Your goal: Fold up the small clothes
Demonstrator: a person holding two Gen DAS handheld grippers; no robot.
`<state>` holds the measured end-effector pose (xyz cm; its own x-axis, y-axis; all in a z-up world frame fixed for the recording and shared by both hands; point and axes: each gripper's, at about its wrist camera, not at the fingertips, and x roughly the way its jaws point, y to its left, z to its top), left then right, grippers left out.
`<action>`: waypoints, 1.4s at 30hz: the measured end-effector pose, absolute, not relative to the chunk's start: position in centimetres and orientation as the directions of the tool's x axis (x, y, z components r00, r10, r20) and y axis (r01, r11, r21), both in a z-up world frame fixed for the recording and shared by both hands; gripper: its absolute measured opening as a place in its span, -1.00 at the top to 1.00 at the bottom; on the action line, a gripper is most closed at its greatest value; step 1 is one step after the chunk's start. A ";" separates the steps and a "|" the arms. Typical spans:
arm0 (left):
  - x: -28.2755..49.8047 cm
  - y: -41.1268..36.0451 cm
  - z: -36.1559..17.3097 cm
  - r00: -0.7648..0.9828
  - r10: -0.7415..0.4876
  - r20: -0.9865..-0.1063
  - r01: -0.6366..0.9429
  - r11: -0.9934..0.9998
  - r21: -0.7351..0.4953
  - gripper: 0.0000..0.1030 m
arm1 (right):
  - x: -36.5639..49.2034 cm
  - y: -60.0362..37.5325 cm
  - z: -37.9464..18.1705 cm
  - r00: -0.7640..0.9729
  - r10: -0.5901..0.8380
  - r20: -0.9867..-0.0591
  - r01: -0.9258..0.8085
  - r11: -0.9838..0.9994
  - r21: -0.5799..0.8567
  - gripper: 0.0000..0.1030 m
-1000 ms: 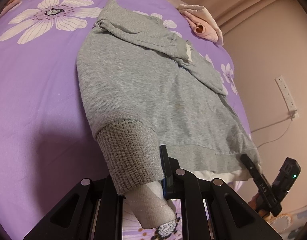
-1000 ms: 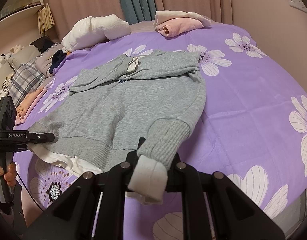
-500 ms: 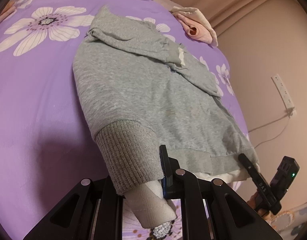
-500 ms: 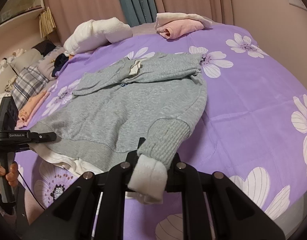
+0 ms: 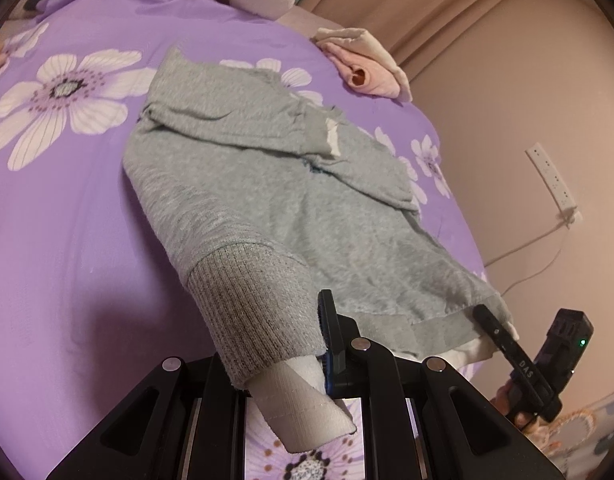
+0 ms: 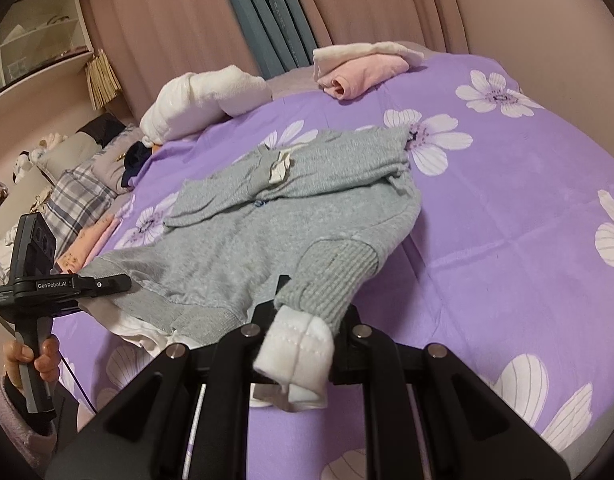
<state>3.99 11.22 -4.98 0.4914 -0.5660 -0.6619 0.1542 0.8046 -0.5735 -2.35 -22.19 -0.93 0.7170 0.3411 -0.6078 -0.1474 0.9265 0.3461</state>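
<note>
Left wrist view: the left hand-held gripper (image 5: 291, 360) is clamped on a ribbed cuff of the grey sweater (image 5: 267, 200), which lies spread across the middle of the frame on the purple flowered bed (image 5: 67, 260). In the right wrist view, the right hand-held gripper (image 6: 303, 320) is clamped on the sweater's other cuff, lower centre.

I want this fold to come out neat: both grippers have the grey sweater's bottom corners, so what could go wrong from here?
1. The white inner layer sticks out of the ribbed corners held by the left gripper and right gripper; it might slip and bunch.
2. The sleeves lie loosely across the grey sweater; lifting the hem could shift them.
3. The pink folded clothes lie beyond the collar; overshooting may disturb them.
</note>
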 end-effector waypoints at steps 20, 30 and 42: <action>6.3 11.0 -0.8 0.559 -0.559 -0.612 0.223 0.813 -0.538 0.76 | 1.0 -23.1 2.6 0.795 0.317 -0.517 -0.167 0.934 0.316 0.72; 8.3 11.0 0.7 0.590 -0.562 -0.580 0.232 0.805 -0.545 0.76 | 3.3 -23.5 3.9 0.817 0.293 -0.497 -0.162 0.944 0.289 0.72; 12.0 10.7 2.2 0.625 -0.547 -0.557 0.232 0.811 -0.537 0.76 | 7.2 -23.6 4.7 0.833 0.273 -0.481 -0.154 0.950 0.272 0.73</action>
<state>11.95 10.70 2.20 0.6246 -0.5475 -0.5569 0.2319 0.8110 -0.5372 7.24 -23.64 4.74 0.8330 0.2732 -0.4812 -0.1543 0.9498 0.2721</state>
